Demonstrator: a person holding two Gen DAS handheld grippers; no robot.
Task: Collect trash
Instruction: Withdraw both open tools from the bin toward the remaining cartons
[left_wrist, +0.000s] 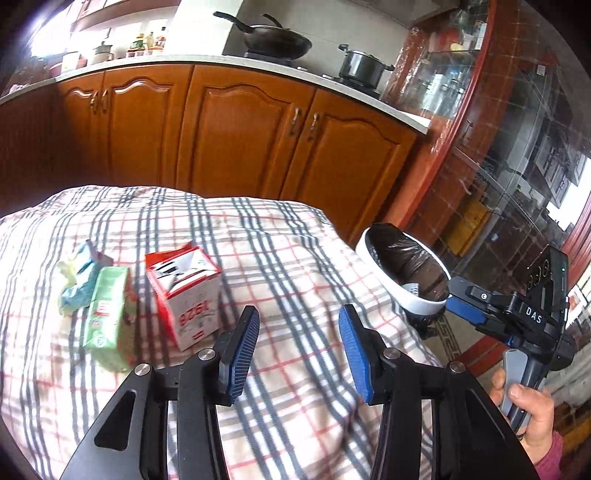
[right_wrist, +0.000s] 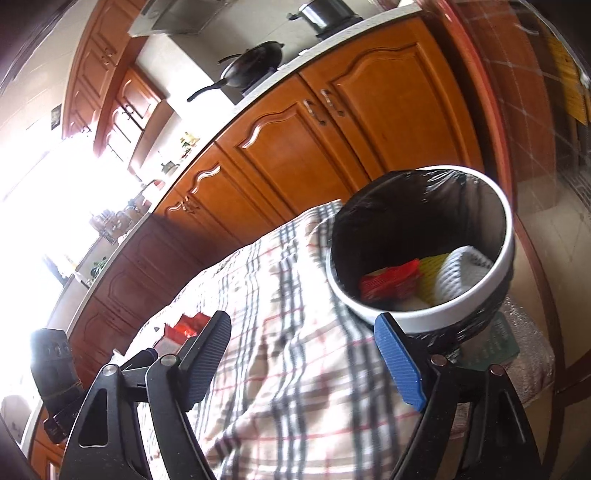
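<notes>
**Desk:** What are your two grippers doing at this moment?

**Me:** I'm holding the left gripper (left_wrist: 299, 325) over the checked tablecloth (left_wrist: 288, 240), and its blue pads are standing apart with only cloth showing between them. I'm keeping the right gripper (right_wrist: 303, 354) near the table's edge, beside the bin, and its fingers are spread wide with nothing between them. From the left wrist view I'm also seeing a hand (left_wrist: 524, 413) squeezing the handle of the right unit.

**Desk:** Where is the trash sitting?

**Me:** Three pieces are lying on the cloth, ahead and left of my left gripper. A red and white carton (left_wrist: 184, 295) is standing with its top torn open. Just beside it on its left, a green carton (left_wrist: 107, 317) is lying on its side, and a crumpled teal and yellow wrapper (left_wrist: 79, 277) is resting behind that one.

**Desk:** And the bin?

**Me:** The white trash can (right_wrist: 424, 321) with its black liner is standing off the table's right edge, right ahead of my right gripper's blue pad (right_wrist: 399, 358). Inside it I'm making out a red packet (right_wrist: 391, 280), something yellow (right_wrist: 432, 273) and a white piece (right_wrist: 461, 269).
</notes>
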